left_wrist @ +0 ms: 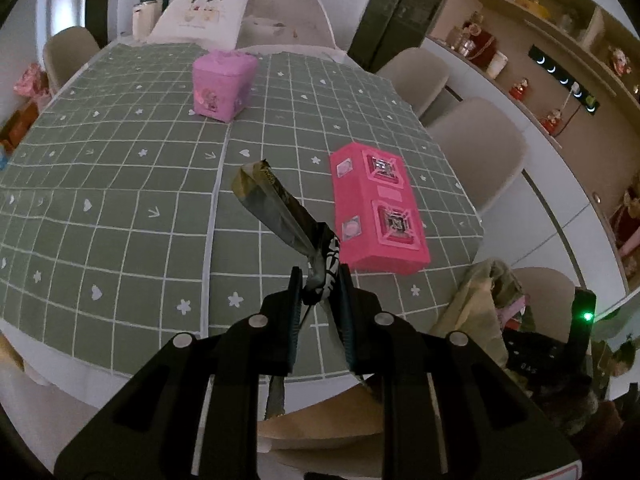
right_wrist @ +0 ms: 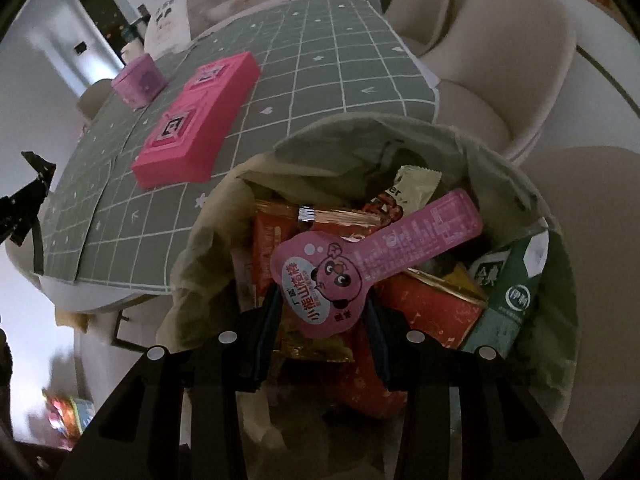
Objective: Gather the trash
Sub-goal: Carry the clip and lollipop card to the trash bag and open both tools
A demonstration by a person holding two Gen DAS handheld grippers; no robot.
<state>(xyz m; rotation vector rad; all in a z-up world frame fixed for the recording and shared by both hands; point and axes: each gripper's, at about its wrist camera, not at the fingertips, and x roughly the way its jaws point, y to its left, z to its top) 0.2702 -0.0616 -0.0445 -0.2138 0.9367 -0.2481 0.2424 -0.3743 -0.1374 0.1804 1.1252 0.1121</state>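
My left gripper (left_wrist: 320, 286) is shut on a dark crumpled snack wrapper (left_wrist: 276, 204) and holds it above the near edge of the green checked table (left_wrist: 120, 200). My right gripper (right_wrist: 322, 316) hangs over the open trash bag (right_wrist: 520, 184) beside the table. A pink lollipop-shaped wrapper (right_wrist: 360, 264) lies between its fingers; the jaws stand wide and I cannot tell if they touch it. The bag holds several wrappers and a green carton (right_wrist: 508, 292). The bag also shows in the left wrist view (left_wrist: 480, 304).
A bright pink flat box (left_wrist: 376, 212) and a lilac box (left_wrist: 222, 84) stand on the table; both show in the right wrist view, pink (right_wrist: 196, 120) and lilac (right_wrist: 138, 80). Beige chairs (left_wrist: 476, 148) ring the table. Shelves (left_wrist: 560, 60) line the right wall.
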